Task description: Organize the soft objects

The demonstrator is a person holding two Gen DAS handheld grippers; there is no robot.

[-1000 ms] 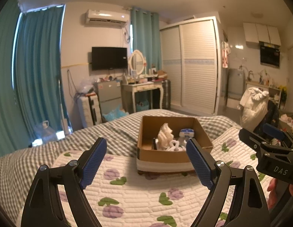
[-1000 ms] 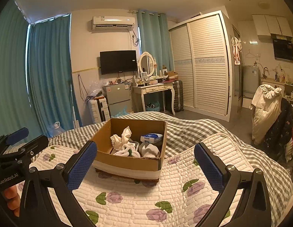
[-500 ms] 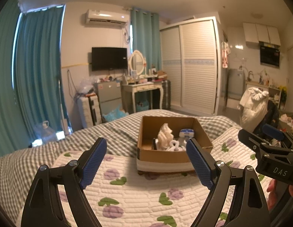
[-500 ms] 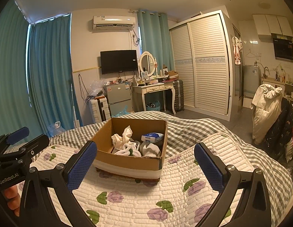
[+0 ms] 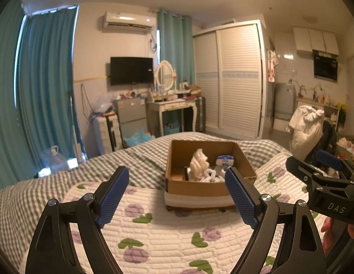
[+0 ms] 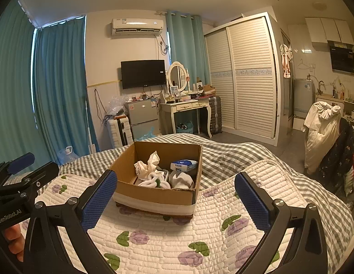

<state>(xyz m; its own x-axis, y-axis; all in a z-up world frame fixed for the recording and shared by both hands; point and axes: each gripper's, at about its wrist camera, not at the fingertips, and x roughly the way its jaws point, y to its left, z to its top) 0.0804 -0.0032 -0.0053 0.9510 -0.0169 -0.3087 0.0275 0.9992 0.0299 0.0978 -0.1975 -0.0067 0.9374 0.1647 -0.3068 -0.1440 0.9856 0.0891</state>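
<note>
A brown cardboard box (image 5: 199, 188) stands on a flowered quilt (image 5: 154, 235) on the bed; it also shows in the right wrist view (image 6: 154, 195). Inside lie soft things: a cream lacy cloth (image 6: 149, 166), white rolled socks (image 6: 181, 179) and a blue-white tissue pack (image 6: 183, 164). My left gripper (image 5: 177, 196) is open and empty, held above the quilt just short of the box. My right gripper (image 6: 177, 202) is open and empty, on the near right side of the box. Each gripper shows at the edge of the other's view.
A grey checked blanket (image 6: 234, 155) covers the bed beyond the quilt. Past the bed stand a dressing table (image 6: 188, 109), a small fridge (image 6: 142, 118), suitcases and a wardrobe (image 6: 245, 75). A chair with a white garment (image 6: 320, 132) is at the right.
</note>
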